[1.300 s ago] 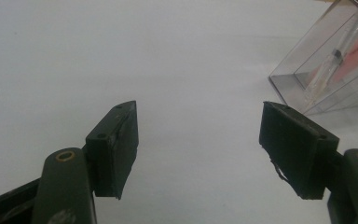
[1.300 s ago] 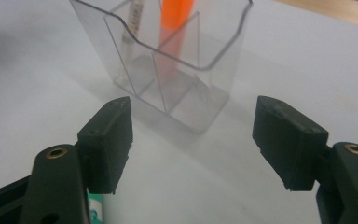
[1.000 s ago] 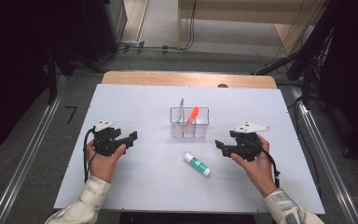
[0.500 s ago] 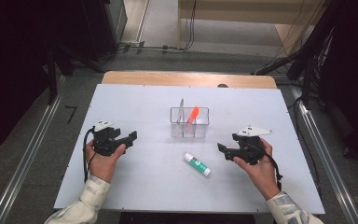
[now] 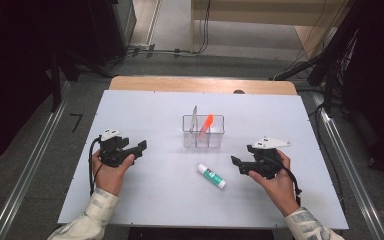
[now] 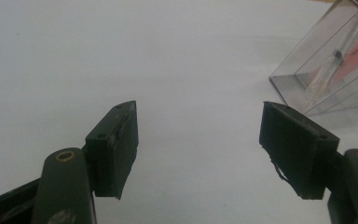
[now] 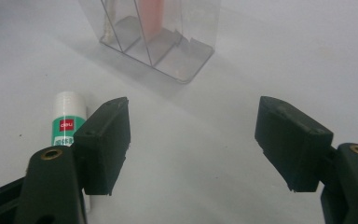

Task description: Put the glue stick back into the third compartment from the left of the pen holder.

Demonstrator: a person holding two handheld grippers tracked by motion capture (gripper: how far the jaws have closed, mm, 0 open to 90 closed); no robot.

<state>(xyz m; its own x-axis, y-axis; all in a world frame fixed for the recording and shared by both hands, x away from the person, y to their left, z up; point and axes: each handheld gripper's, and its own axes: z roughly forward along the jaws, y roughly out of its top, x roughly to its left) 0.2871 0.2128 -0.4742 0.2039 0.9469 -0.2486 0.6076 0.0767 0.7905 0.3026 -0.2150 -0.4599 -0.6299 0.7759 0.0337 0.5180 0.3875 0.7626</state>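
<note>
I hold my left gripper (image 5: 141, 146) low over the white counter (image 5: 150, 110), its jaws spread wide with nothing between them. In the left gripper view the bare counter lies between the two pads, and the clear box (image 6: 328, 70) stands off to the upper right, with a thin pen (image 6: 324, 74) and something orange inside it.

My right gripper (image 5: 236, 162) is also open and empty. It sits near the glue stick (image 5: 211, 176), which lies flat on the counter in front of the box (image 5: 203, 132), between my two hands but closer to the right one. In the right gripper view the glue stick (image 7: 66, 122) lies just beside the left pad, partly hidden behind it, with its white cap pointing away from me. It is not between the jaws. The box (image 7: 154, 37) stands further off, with the orange marker (image 7: 150, 14) in one of its compartments.
</note>
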